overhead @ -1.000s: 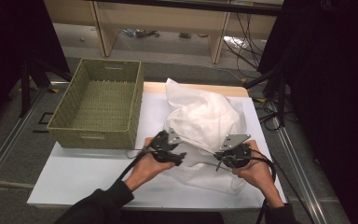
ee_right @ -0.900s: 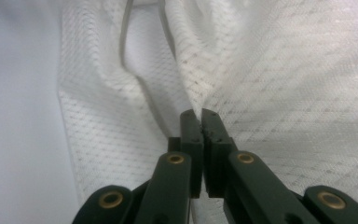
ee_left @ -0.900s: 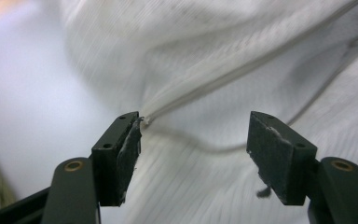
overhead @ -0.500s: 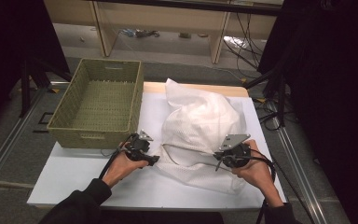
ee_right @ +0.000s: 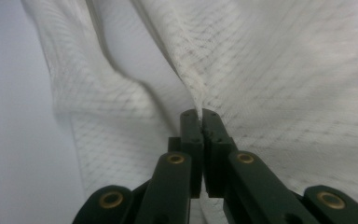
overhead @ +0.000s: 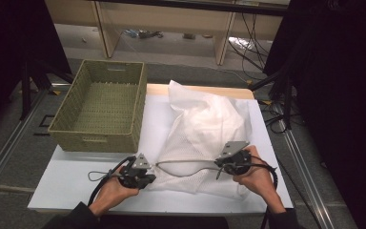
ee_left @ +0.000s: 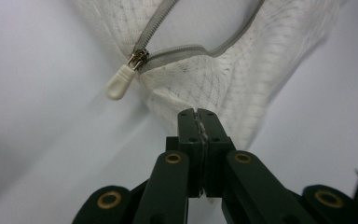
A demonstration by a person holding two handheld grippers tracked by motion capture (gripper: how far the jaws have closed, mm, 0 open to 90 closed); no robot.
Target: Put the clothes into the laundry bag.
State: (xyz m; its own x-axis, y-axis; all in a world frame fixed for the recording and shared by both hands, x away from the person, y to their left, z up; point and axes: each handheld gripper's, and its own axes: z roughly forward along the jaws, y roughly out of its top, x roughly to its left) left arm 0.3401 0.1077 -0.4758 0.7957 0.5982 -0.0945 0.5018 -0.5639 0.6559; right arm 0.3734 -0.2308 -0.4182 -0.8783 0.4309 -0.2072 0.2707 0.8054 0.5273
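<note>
- One white mesh laundry bag (overhead: pixel 205 138) lies on the white desk (overhead: pixel 71 193), right of centre; its long axis runs near to far, leaning a little to the left at the far end; its zippered mouth faces the near edge, and the grey zipper (overhead: pixel 186 163) stretches left to right between the two hands.
- In the left gripper view the zipper's pull tab (ee_left: pixel 120 82) hangs at the left end of the open zipper (ee_left: pixel 186 49), pointing down and left.
- The left hand-held gripper (overhead: pixel 145 174) has just been closing; its jaws are now pressed together, pinching the mesh edge of the bag (ee_left: pixel 205 81) just below the zipper.
- The right hand-held gripper (overhead: pixel 223 164) is pressed together too, pinching a fold of the mesh (ee_right: pixel 270 70) at the bag's near right.
- Count: one bag, one zipper, two hand-held grippers, and one woven green basket (overhead: pixel 100 107) to the left, far side of the desk, just beside the bag.
</note>
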